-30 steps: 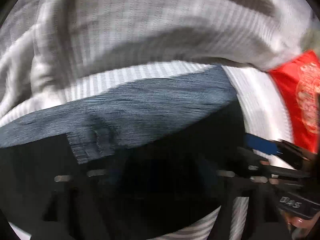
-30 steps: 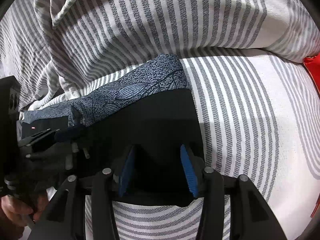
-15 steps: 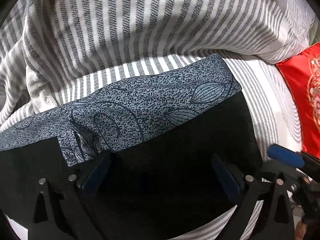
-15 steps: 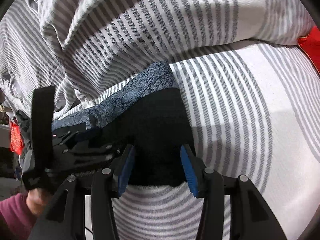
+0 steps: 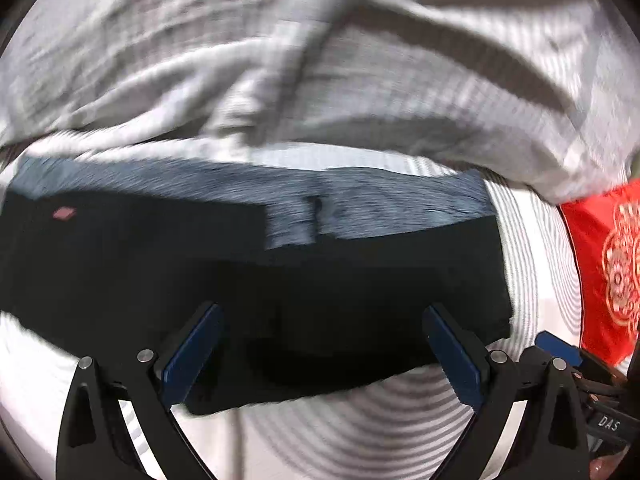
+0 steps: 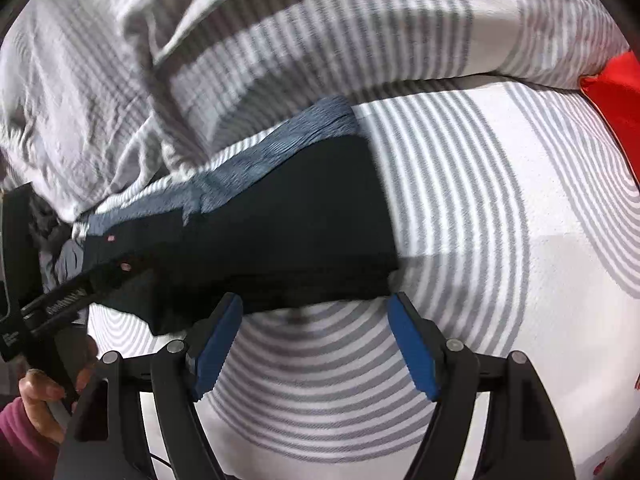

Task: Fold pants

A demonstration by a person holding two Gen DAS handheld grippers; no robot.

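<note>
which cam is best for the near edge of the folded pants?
Right wrist: the pants show their whole near edge clear of the open right gripper, only mildly blurred. In the left wrist view, the pants are motion-smeared, and the open left gripper overlaps that edge.

Your pants point(image 5: 304, 280) lie folded flat across the bed point(image 6: 500, 240), with the bunched duvet point(image 5: 320, 60) heaped just behind them. A cushion point(image 5: 608, 264) sits off to their right. Your left tongs point(image 5: 324, 350) hang over the pants' near edge; your right tongs point(image 6: 316, 344) hover just before it, over the sheet.
</note>
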